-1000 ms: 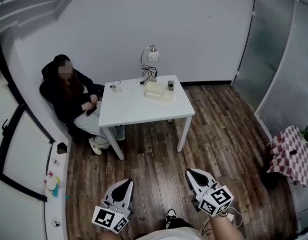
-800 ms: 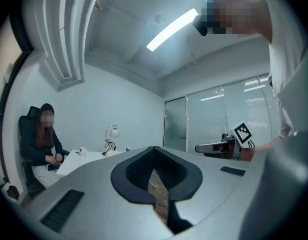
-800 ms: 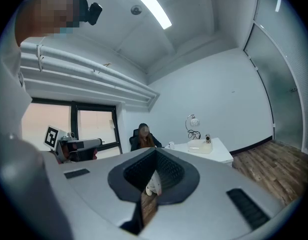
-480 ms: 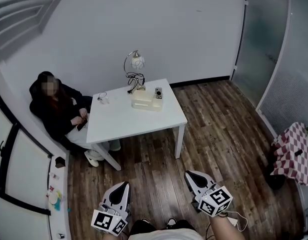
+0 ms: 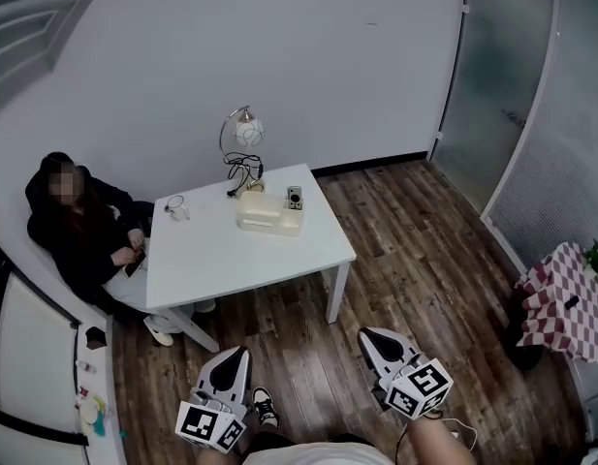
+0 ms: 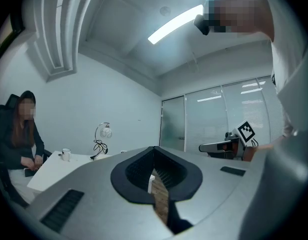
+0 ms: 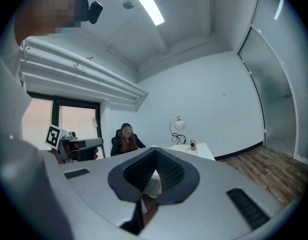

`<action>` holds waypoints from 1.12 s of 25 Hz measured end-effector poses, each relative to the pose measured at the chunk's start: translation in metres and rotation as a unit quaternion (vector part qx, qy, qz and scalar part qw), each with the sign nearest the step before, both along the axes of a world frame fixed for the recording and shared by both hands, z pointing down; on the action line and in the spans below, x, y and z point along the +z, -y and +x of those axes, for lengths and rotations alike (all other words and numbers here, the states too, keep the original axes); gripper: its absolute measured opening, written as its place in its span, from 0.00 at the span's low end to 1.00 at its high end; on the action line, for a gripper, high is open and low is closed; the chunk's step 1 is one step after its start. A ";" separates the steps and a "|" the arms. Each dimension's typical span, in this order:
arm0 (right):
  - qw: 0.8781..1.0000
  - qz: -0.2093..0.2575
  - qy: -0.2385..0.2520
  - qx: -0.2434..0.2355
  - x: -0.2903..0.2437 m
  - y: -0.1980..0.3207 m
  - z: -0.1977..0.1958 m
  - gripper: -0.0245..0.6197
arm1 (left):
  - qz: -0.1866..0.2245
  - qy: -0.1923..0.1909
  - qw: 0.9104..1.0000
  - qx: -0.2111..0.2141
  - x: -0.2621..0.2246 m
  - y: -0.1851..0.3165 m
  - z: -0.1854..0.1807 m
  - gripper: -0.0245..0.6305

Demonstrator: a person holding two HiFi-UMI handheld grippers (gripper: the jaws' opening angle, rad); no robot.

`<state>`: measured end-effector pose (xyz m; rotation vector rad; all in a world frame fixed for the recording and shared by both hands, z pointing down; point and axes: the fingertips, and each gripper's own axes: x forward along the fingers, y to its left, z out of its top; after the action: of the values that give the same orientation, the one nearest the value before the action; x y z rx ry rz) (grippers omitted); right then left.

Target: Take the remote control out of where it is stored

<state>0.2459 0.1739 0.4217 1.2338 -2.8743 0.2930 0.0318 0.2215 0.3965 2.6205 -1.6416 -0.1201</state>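
A white table (image 5: 242, 264) stands across the room on the wood floor. On it sits a cream box (image 5: 266, 211) with a small dark upright item (image 5: 295, 198) at its right end; I cannot tell whether that is the remote. The same item (image 7: 192, 145) shows tiny in the right gripper view. Both grippers hang low near my body, far from the table. My left gripper (image 5: 241, 355) (image 6: 154, 150) is shut and empty. My right gripper (image 5: 367, 336) (image 7: 154, 151) is also shut with nothing in it.
A person (image 5: 78, 232) sits at the table's left side. A desk lamp (image 5: 242, 134) and a cup (image 5: 175, 204) also stand on the table. Glass partitions (image 5: 502, 95) line the right wall, with a checkered-cloth stand (image 5: 560, 298) below. A shelf (image 5: 90, 410) with small items runs along the left.
The table and seated person have slid leftward in the head view as my view swings to the right. Both grippers stay shut at the same place at the bottom of the picture.
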 end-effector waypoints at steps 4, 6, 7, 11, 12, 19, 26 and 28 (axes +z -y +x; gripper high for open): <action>1.000 -0.004 -0.015 0.010 -0.002 0.047 -0.034 0.05 | 0.010 0.007 1.000 0.013 -0.006 0.054 -0.028 0.05; 1.000 -0.004 -0.019 0.012 -0.005 0.073 -0.060 0.05 | 0.012 0.016 1.000 0.018 -0.008 0.081 -0.050 0.05; 1.000 -0.004 -0.020 0.015 -0.007 0.086 -0.074 0.05 | 0.011 0.017 1.000 0.020 -0.008 0.094 -0.063 0.05; 0.999 0.003 -0.021 0.045 -0.016 0.137 -0.120 0.05 | 0.005 0.020 0.999 0.031 -0.008 0.143 -0.110 0.05; 0.998 0.005 -0.020 0.053 -0.018 0.149 -0.129 0.05 | 0.004 0.022 0.999 0.035 -0.009 0.154 -0.121 0.05; 0.995 0.002 -0.023 0.096 -0.018 0.206 -0.162 0.05 | -0.005 0.025 0.998 0.064 -0.010 0.220 -0.164 0.05; 0.994 -0.006 -0.034 0.104 -0.009 0.243 -0.157 0.05 | -0.016 0.022 0.997 0.075 -0.001 0.262 -0.158 0.05; 0.994 -0.008 -0.031 0.103 -0.008 0.255 -0.150 0.05 | -0.020 0.021 0.997 0.075 -0.001 0.271 -0.151 0.05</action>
<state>0.0954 -0.0809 0.4133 1.5119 -2.6914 0.2715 -0.1193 -0.0495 0.3955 2.7212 -1.4373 -0.0268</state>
